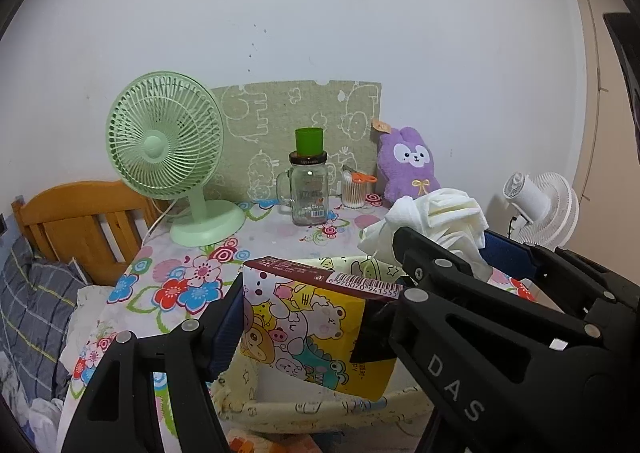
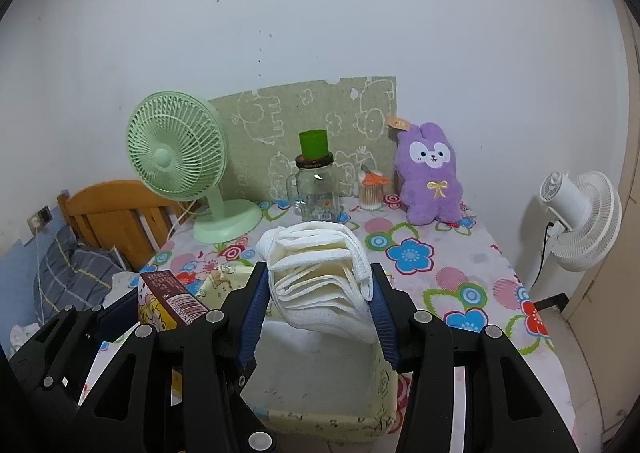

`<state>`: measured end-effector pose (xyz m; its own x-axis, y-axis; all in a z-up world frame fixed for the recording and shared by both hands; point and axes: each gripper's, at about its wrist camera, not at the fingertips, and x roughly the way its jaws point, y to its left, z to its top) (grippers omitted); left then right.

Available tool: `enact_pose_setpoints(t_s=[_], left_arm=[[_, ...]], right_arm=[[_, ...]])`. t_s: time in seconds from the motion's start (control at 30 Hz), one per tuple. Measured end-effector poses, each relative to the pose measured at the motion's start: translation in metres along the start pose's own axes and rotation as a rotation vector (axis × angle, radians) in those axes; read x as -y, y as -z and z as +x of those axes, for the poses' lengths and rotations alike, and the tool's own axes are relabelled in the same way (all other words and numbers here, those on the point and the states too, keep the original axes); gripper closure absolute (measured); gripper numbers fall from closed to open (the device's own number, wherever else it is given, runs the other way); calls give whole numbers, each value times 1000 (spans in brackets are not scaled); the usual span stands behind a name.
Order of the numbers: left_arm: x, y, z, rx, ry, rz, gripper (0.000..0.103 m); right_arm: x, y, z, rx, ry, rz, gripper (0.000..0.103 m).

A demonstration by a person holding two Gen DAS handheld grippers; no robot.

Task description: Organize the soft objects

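Note:
My left gripper (image 1: 308, 313) is shut on a cartoon-printed tissue pack (image 1: 308, 325) and holds it over the cream fabric bin (image 1: 328, 409). My right gripper (image 2: 318, 309) is shut on a folded white towel (image 2: 320, 273) and holds it above the same bin (image 2: 332, 419). The towel (image 1: 436, 225) and the right gripper show at the right of the left wrist view. The tissue pack (image 2: 168, 299) shows at the lower left of the right wrist view. A purple plush bunny (image 2: 430, 173) sits upright at the back of the table by the wall.
On the floral tablecloth (image 2: 440, 277) stand a green desk fan (image 2: 180, 165), a glass jar mug with a green cup on top (image 2: 316, 185) and a cotton-swab jar (image 2: 370, 193). A wooden bed headboard (image 1: 80, 221) is left, a white floor fan (image 2: 580, 213) right.

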<state>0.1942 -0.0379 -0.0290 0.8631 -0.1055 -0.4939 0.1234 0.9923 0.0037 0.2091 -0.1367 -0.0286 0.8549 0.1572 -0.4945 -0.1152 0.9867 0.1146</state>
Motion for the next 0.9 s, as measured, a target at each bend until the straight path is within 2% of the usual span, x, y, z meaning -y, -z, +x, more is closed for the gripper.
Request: enact_pose_setpoints(t_s=[0.33,0.43,0.57,0.73,0.8,0.9], left_arm=[[-8,4,35,-68,1,-15,26],[-11,6,45,-100,-2,-18,16],[-12,9,55,-134,5,-18,9],[-13,13,66,-170,-5,-19,7],[-15,15,69,-182,-2,-24,6],[-18,17,72,-187,12,-39,5]], right_arm=[[3,5,35,-65,-33,9,51],[4,7,44,-88,-43,13,51],[5,12,55,-121,-53,17,51],[5,16,66,-146,-69,21,51],[5,18,68,-141,-98,24,49],[3,20,69,-122,-112,16,31]])
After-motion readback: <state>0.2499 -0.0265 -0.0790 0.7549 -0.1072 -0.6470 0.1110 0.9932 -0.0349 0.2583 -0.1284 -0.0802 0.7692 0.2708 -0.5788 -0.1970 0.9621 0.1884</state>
